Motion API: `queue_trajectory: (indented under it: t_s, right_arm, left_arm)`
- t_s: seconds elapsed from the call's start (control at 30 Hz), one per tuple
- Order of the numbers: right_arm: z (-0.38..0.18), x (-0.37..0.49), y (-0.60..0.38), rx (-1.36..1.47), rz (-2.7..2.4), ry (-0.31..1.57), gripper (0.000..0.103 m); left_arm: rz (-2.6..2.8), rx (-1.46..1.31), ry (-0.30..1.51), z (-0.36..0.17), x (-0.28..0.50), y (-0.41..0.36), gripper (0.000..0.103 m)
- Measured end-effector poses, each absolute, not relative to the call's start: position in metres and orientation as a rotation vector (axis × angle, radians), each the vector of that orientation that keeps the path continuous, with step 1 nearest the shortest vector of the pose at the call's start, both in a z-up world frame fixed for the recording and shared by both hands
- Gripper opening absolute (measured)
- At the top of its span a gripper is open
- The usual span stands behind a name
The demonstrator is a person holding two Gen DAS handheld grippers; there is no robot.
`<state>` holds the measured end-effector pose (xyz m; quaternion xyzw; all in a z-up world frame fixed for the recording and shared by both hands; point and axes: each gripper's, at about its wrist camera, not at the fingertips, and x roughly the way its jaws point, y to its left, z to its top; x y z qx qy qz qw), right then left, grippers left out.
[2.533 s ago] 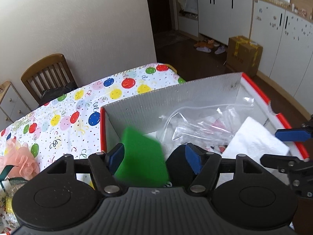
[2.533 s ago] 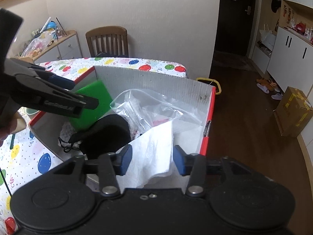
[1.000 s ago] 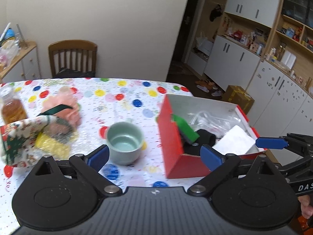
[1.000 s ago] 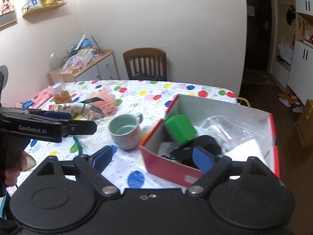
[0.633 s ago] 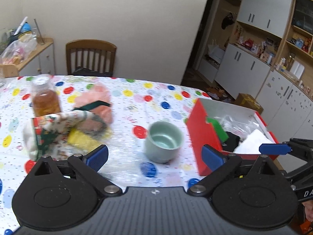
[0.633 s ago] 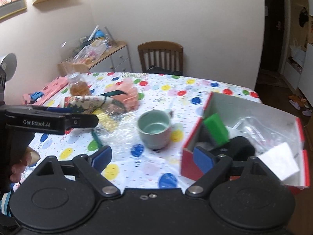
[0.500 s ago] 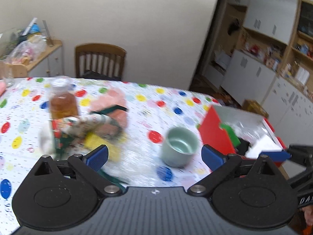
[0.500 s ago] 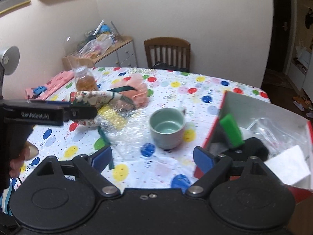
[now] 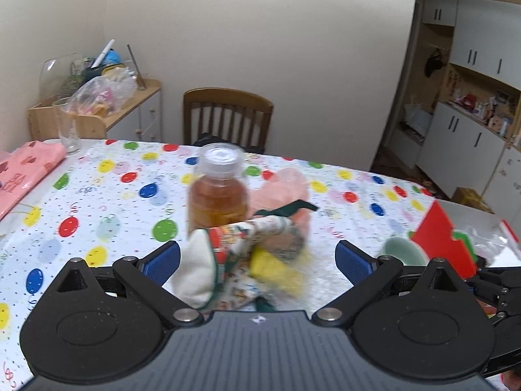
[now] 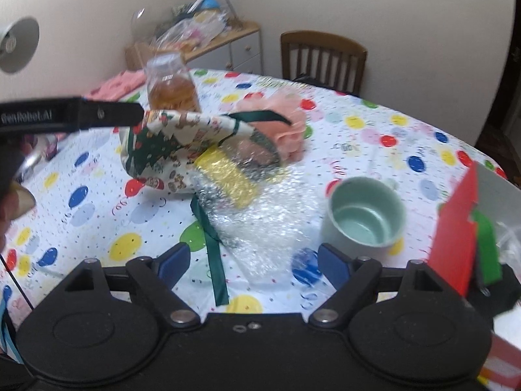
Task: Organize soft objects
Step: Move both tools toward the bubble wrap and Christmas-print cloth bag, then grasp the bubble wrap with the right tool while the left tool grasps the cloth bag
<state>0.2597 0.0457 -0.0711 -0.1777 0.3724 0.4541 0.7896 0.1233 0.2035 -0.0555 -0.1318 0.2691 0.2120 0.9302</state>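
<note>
A Christmas-print cloth mitt (image 9: 234,244) lies bunched on the balloon tablecloth over a yellow sponge (image 9: 270,267), with a pink mesh pouf (image 9: 283,189) behind it. My left gripper (image 9: 257,260) hovers open and wide over this pile, pressing nothing. In the right wrist view the mitt (image 10: 172,140), sponge (image 10: 228,176) and pouf (image 10: 283,120) sit ahead. My right gripper (image 10: 254,262) is open, its jaws closing slightly above bubble wrap (image 10: 260,221) and a green ribbon (image 10: 215,254), gripping neither. The red box (image 10: 456,228) at the right edge holds a green sponge (image 10: 485,247).
A pale green mug (image 10: 364,215) stands between pile and box. A bottle of amber liquid (image 9: 218,192) rises just behind the mitt. A drinking glass (image 9: 68,127) and pink folded cloth (image 9: 26,169) are far left. A wooden chair (image 9: 228,117) and a cluttered sideboard (image 9: 97,97) stand beyond the table.
Both grippers released their loads into the box, opened wide and swung left across the table to the cloth pile. The box has slid to the right edge of both views.
</note>
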Motion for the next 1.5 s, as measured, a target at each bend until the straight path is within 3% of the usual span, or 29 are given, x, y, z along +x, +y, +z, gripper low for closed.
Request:
queue_trajectory:
  t_s: [0.13,0.9,1.3,1.4,1.5]
  right_arm:
    - [-0.088,0.265,0.070,-0.435,0.995,0.826,0.077]
    - [-0.149,0.302,0.139,-0.492,0.958,0.893,0.070]
    - [-0.158,0.301,0.147,-0.490,0.937,0.908,0.064]
    - [-0.157,0.299,0.146,-0.482,0.927,0.903,0.057]
    - [-0.155,0.296,0.144,-0.483,0.926,0.896,0.041]
  left_arm:
    - [0.451,-0.277,0.568,-0.067,0.127,0.220,0.102]
    - [0.438,-0.285,0.647,-0.120,0.166,0.246,0.097]
    - [0.448,-0.295,0.648,-0.124,0.170,0.251,0.067]
    - [0.439,-0.302,0.651,-0.125,0.169,0.251,0.055]
    - [0.445,-0.303,0.655,-0.125,0.168,0.251,0.042]
